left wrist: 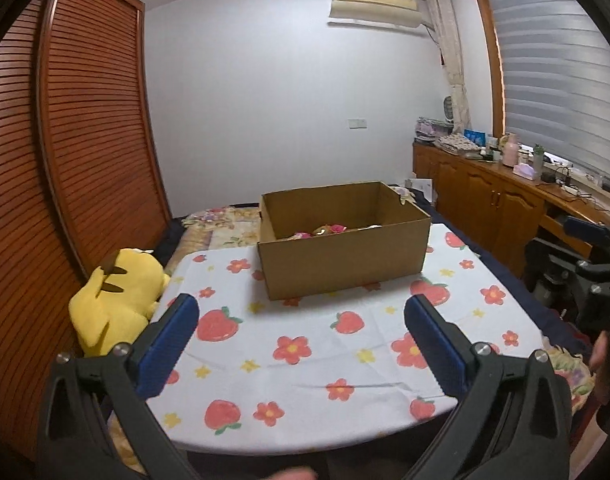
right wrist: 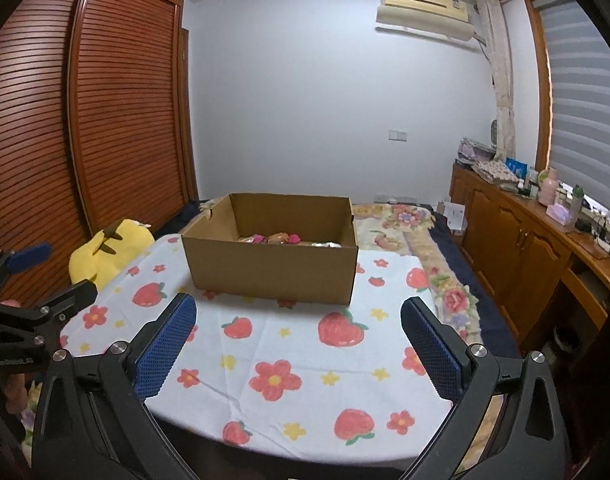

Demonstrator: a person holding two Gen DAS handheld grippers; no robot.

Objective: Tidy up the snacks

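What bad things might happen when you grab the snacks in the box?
1. The snacks lie low behind the box's tall near wall, so a tool reaching in may bump the rim and push the box along the cloth.
2. The cloth looks loose and wrinkled, so a dragged box might bunch it.
3. Both tools, left and right, are open and side by side; they may collide.

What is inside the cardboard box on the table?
Inside the cardboard box, pink and golden snack packets lie on the bottom, with something silvery at the right. The near wall hides the rest of the floor, so the count is unclear.
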